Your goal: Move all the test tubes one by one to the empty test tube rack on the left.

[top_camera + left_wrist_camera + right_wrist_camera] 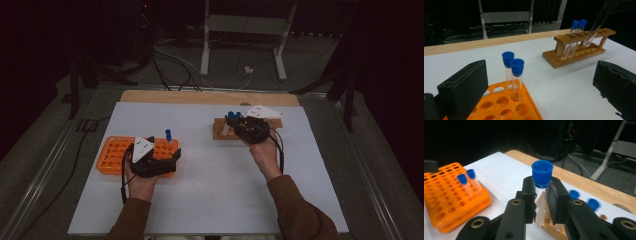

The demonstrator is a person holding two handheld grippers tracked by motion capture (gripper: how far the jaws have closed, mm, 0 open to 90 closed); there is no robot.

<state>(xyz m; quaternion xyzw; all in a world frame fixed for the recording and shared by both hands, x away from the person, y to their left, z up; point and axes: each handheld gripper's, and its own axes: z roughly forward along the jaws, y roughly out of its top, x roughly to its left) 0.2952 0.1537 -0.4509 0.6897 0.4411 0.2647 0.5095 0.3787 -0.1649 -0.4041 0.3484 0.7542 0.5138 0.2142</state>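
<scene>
Right gripper [541,202] pinching a blue-capped tube [541,192] just above the wooden rack [220,131]; left gripper [536,82] spread wide over the orange rack [112,155].

The held tube sits tilted between the right jaws, its rounded bottom over the wooden rack's top holes, two more capped tubes [576,37] standing just beside it. That rack lies near the white sheet's [210,200] far edge, by the bare wooden strip; the sheet is open between the two racks and toward the person. The left jaws stand well apart with nothing between them, two capped tubes [514,72] in the orange rack's corner ahead. From above, the right gripper hides much of the wooden rack, and the left hand [142,185] covers part of the orange one.
</scene>
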